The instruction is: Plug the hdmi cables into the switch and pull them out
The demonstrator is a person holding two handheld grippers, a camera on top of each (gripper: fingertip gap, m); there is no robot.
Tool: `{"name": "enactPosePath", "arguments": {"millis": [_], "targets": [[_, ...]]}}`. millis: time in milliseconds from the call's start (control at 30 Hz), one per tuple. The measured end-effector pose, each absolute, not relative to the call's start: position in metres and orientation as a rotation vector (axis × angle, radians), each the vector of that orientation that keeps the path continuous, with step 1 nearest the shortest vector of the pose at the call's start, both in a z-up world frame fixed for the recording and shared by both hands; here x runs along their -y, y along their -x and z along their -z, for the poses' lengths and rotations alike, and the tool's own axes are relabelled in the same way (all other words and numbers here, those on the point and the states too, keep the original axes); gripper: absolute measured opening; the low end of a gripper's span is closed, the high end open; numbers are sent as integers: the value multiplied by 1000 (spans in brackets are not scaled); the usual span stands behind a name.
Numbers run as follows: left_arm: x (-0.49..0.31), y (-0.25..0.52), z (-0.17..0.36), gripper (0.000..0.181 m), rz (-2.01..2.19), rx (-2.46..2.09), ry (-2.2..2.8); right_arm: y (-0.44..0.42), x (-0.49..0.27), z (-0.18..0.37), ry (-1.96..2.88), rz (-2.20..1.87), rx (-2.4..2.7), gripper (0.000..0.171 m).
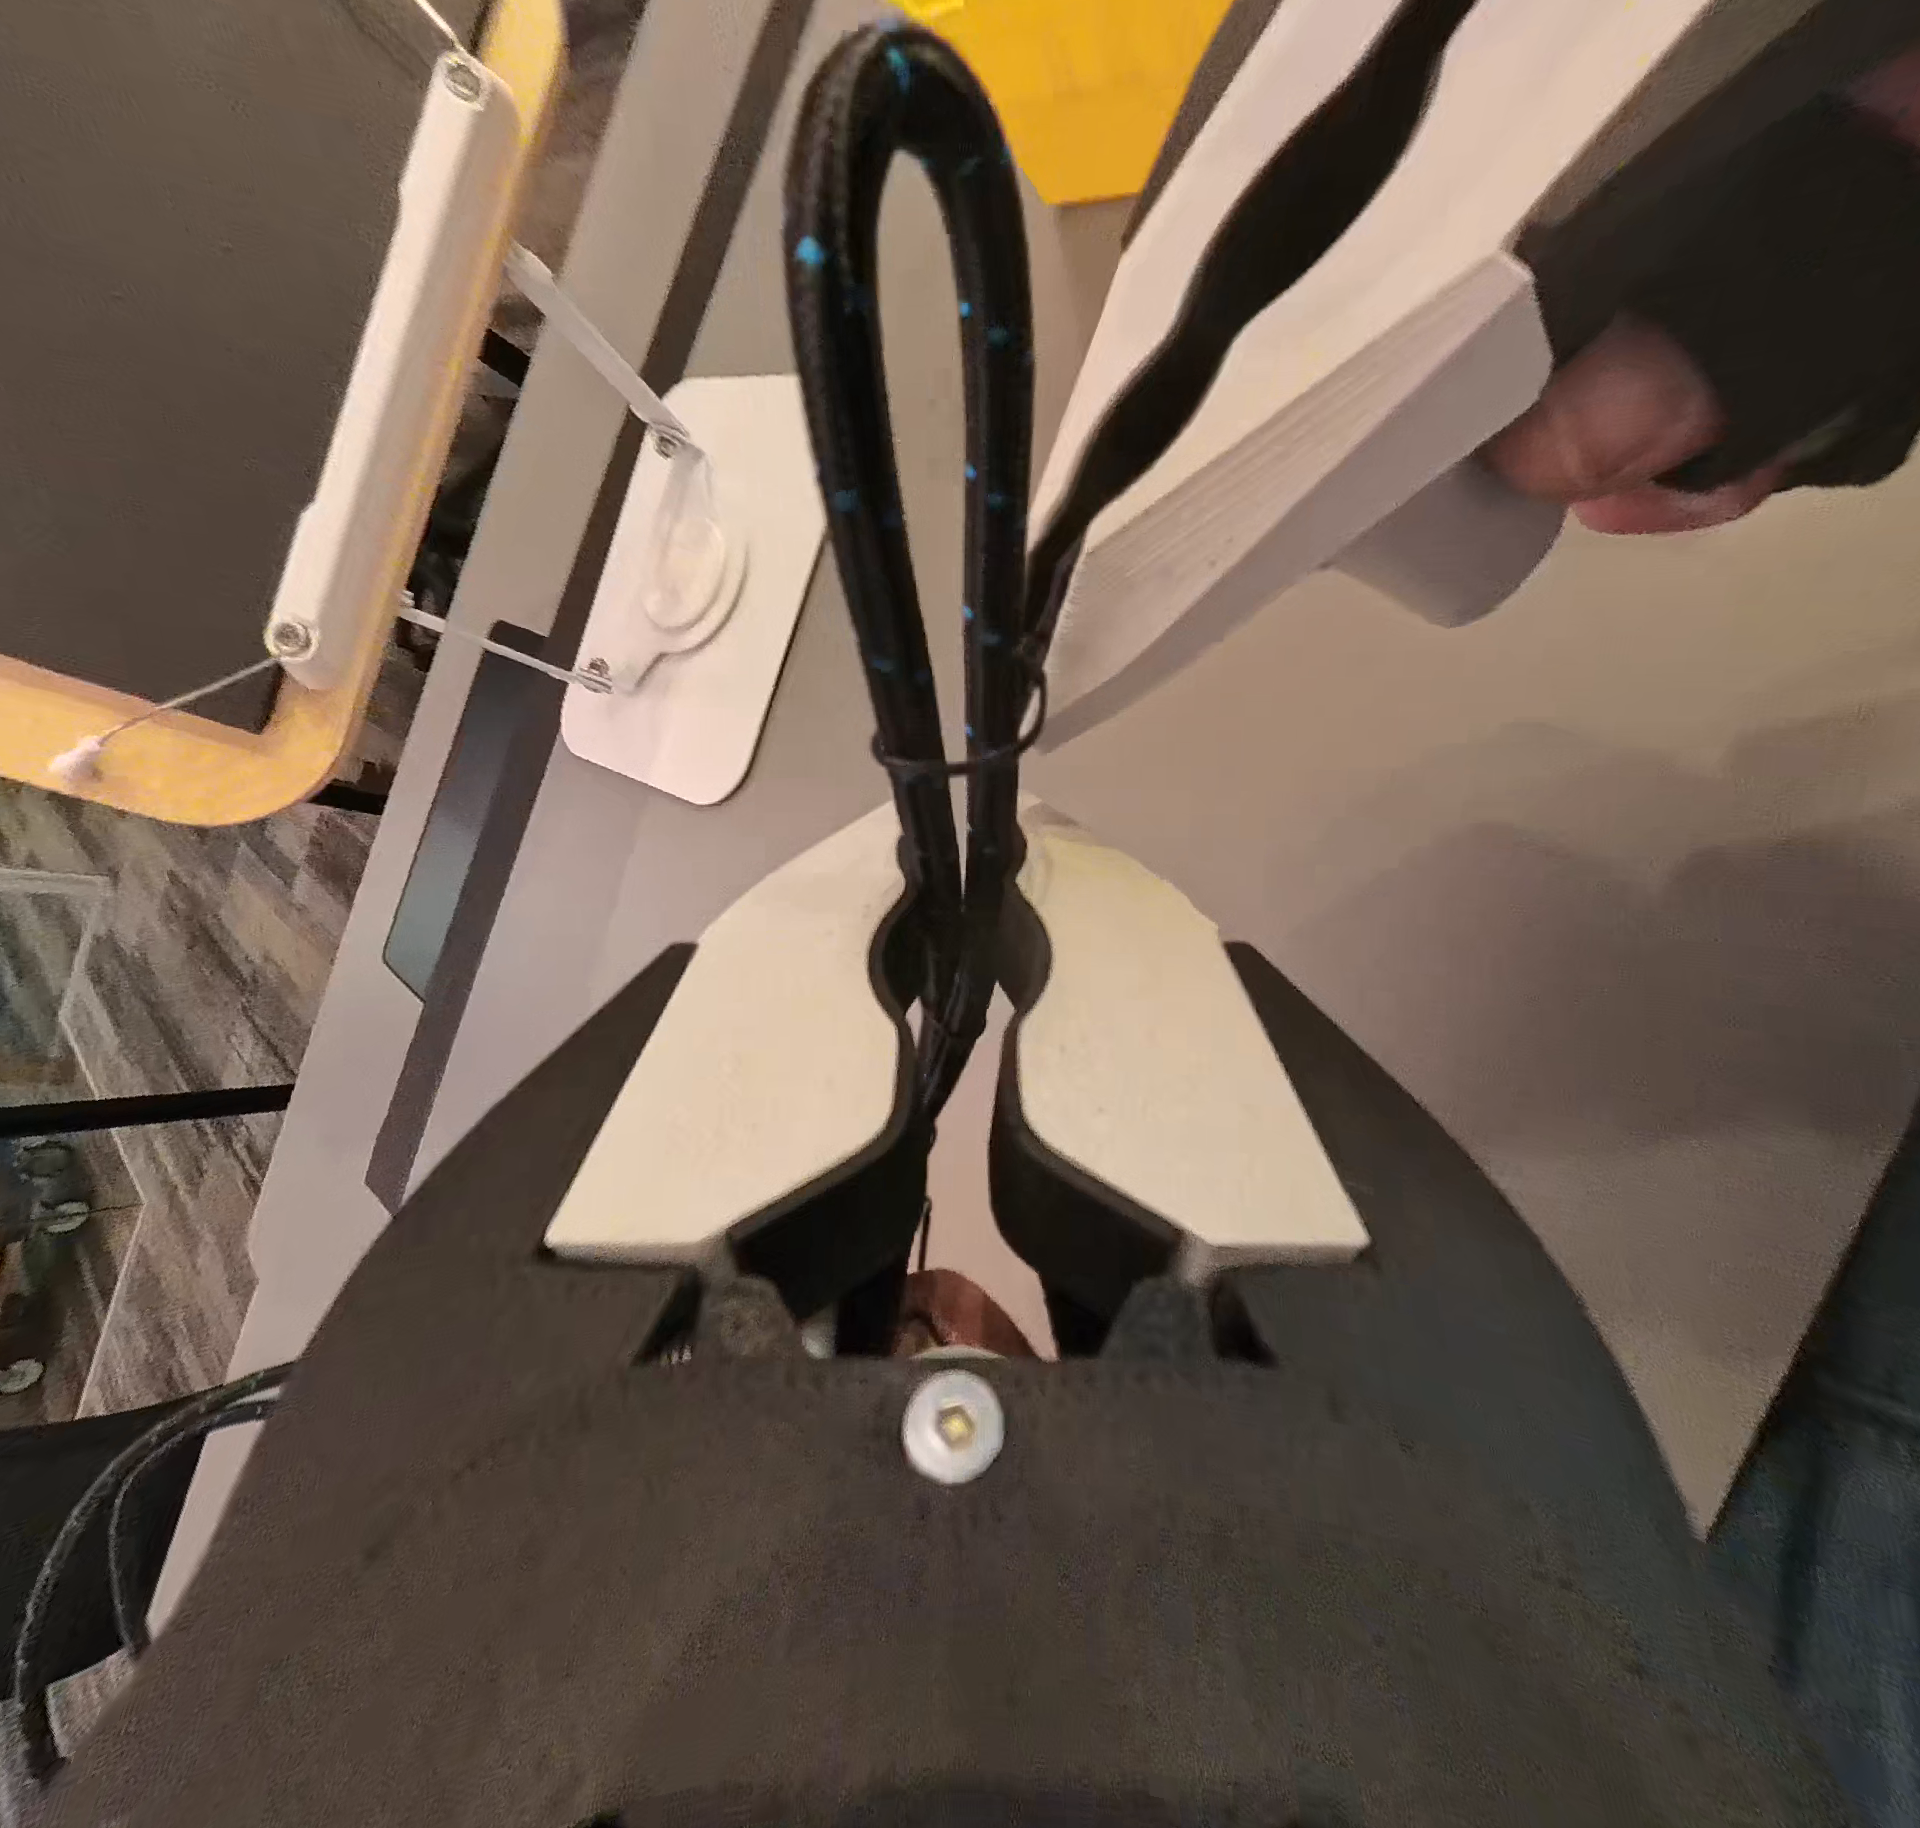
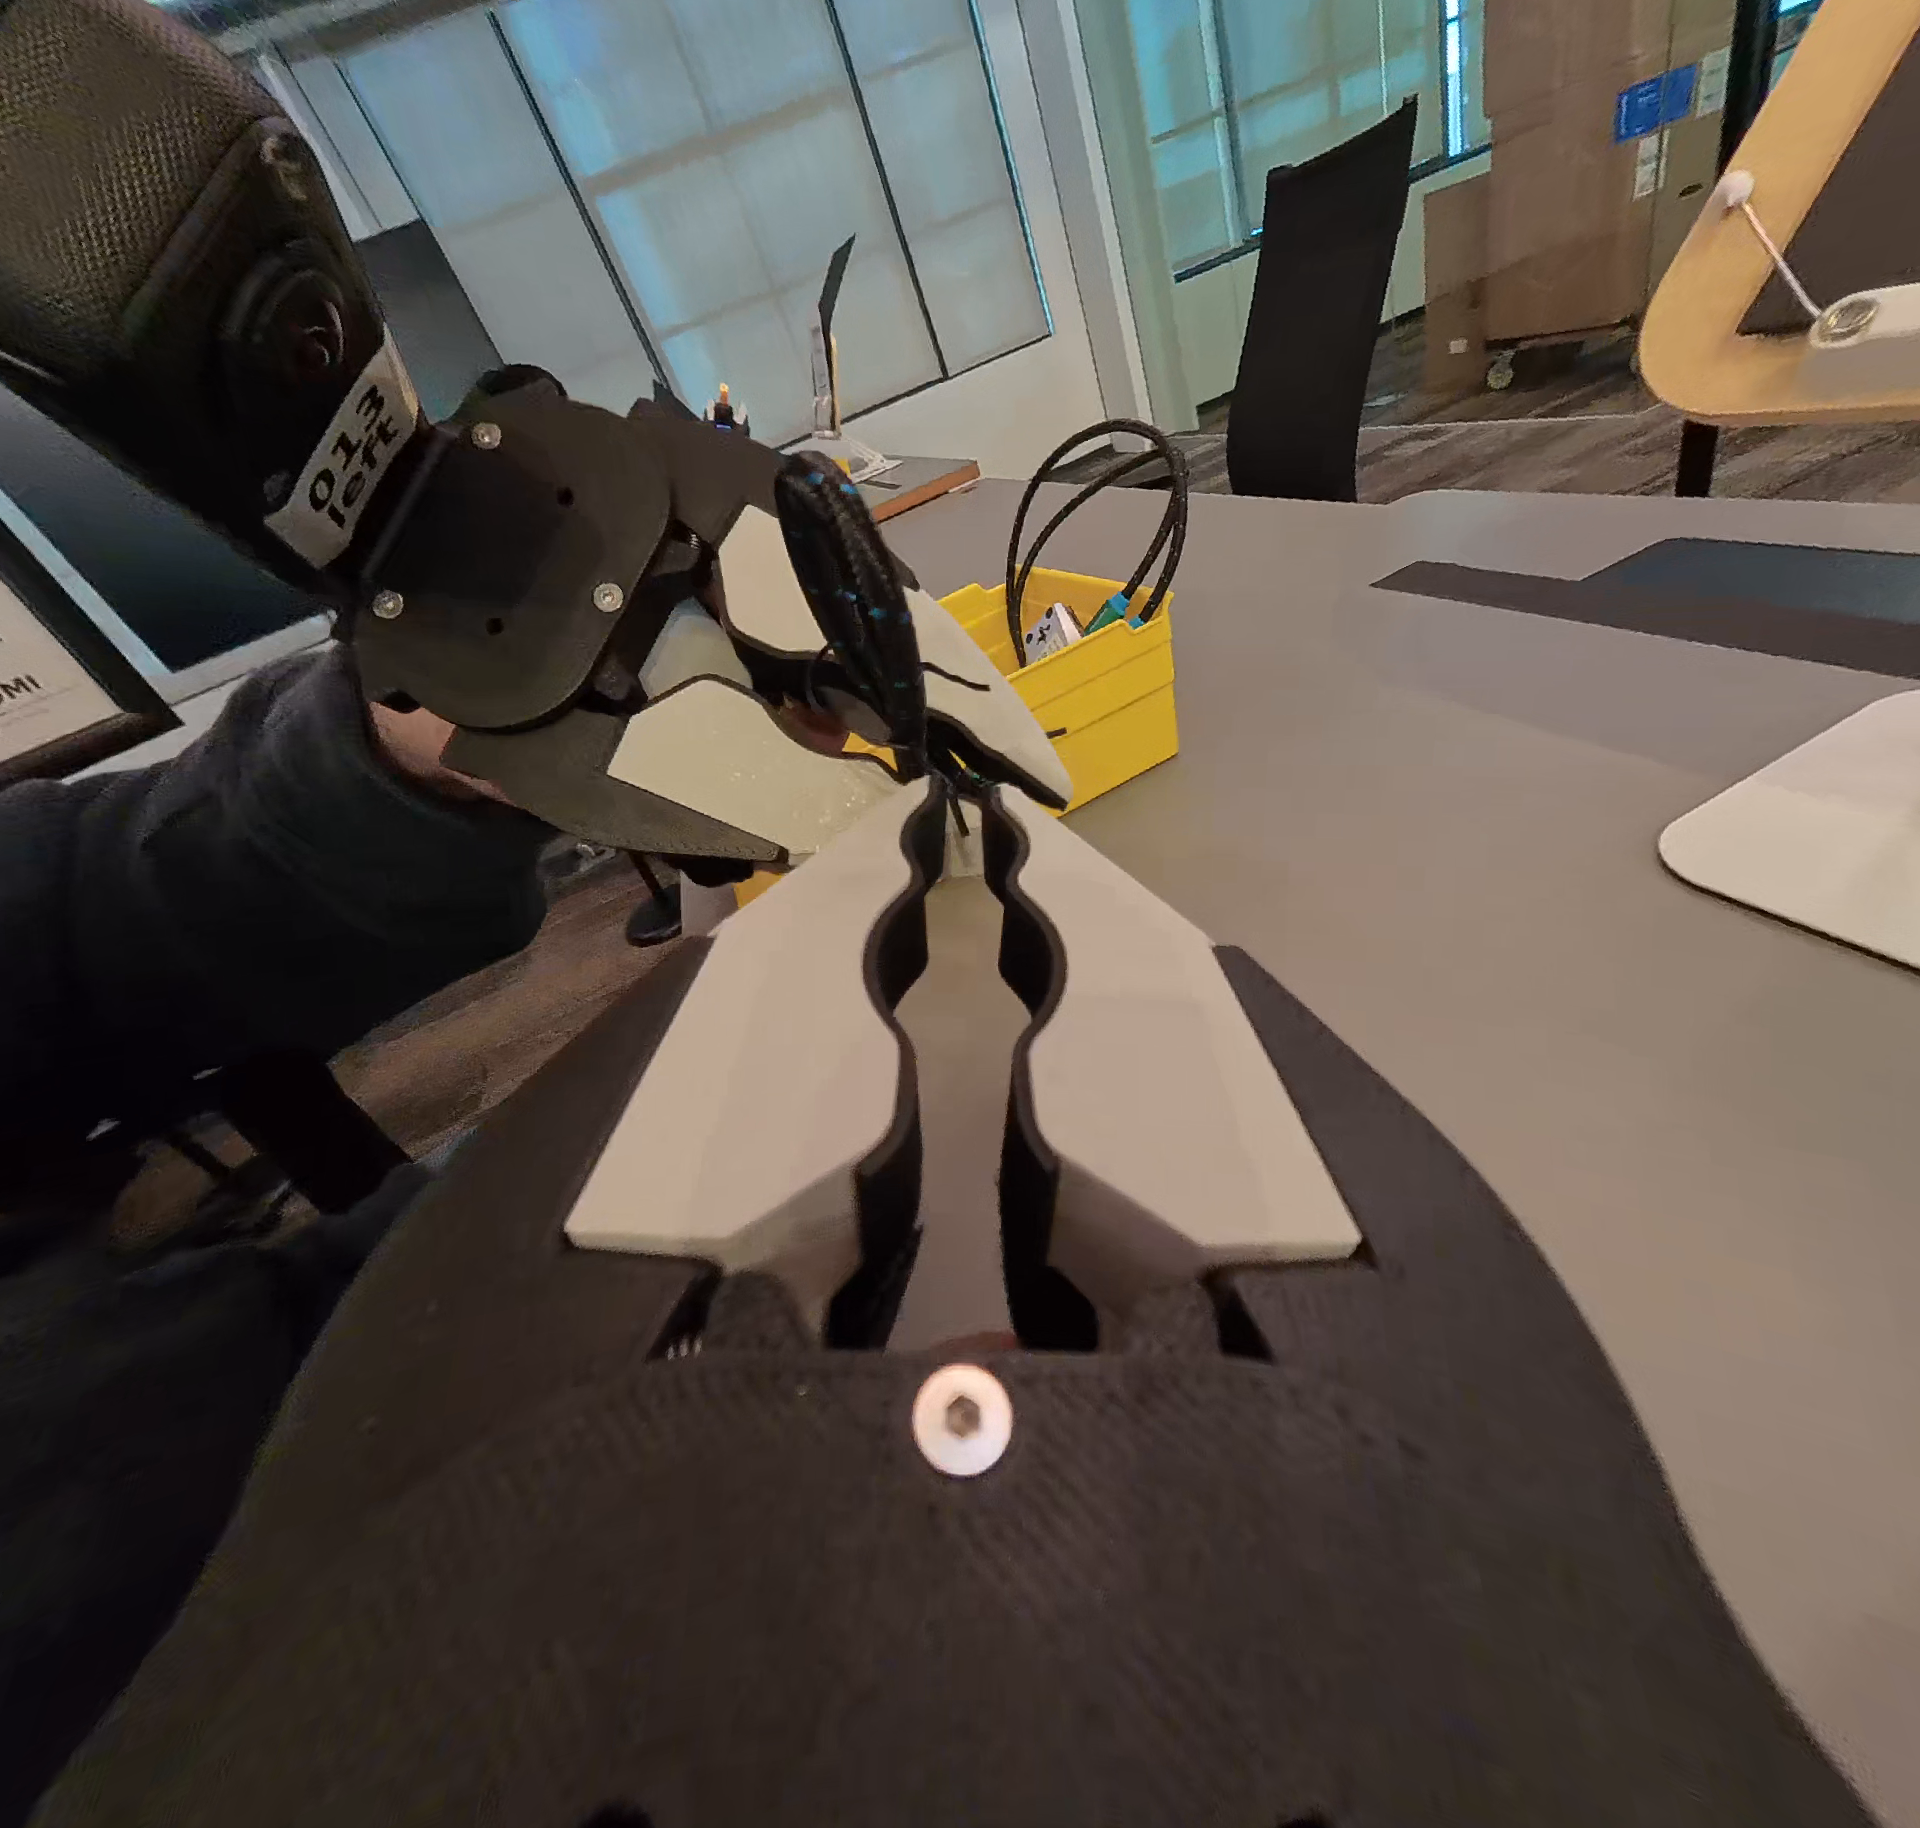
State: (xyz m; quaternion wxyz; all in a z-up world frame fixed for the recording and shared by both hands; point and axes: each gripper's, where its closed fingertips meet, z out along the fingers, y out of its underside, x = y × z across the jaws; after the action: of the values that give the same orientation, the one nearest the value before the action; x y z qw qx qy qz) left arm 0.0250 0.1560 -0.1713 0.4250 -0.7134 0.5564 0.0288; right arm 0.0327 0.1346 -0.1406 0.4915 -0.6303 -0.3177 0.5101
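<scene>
A black braided hdmi cable with blue flecks is folded into a loop and bound by a thin black tie. My left gripper is shut on the loop below the tie and holds it above the grey table. My right gripper comes in from the right with its tips shut on the tie; it also shows in the left wrist view, held by a hand. The right wrist view shows the left gripper and the loop. No switch is clearly visible.
A yellow bin stands behind the grippers with more black cables and small items in it. A white stand base and a wood-framed dark panel are at the left. A black chair stands beyond the table. Less than 4 cm separates the two grippers' tips.
</scene>
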Motion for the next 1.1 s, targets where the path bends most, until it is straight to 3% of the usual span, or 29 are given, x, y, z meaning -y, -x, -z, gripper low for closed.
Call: {"name": "enactPosePath", "arguments": {"millis": [333, 933, 1100], "targets": [[-149, -21, 170, 7, 40, -1541, 1821, -29, -130, 148, 1498, -1184, 916, 37], [-121, -32, 158, 7, 236, -1763, 1728, -25, -117, 127, 1270, -1013, 1155, 0], [-120, -35, 154, 7, 221, -1765, 1711, -27, -113, 128, 1274, -966, 1179, 0]]}}
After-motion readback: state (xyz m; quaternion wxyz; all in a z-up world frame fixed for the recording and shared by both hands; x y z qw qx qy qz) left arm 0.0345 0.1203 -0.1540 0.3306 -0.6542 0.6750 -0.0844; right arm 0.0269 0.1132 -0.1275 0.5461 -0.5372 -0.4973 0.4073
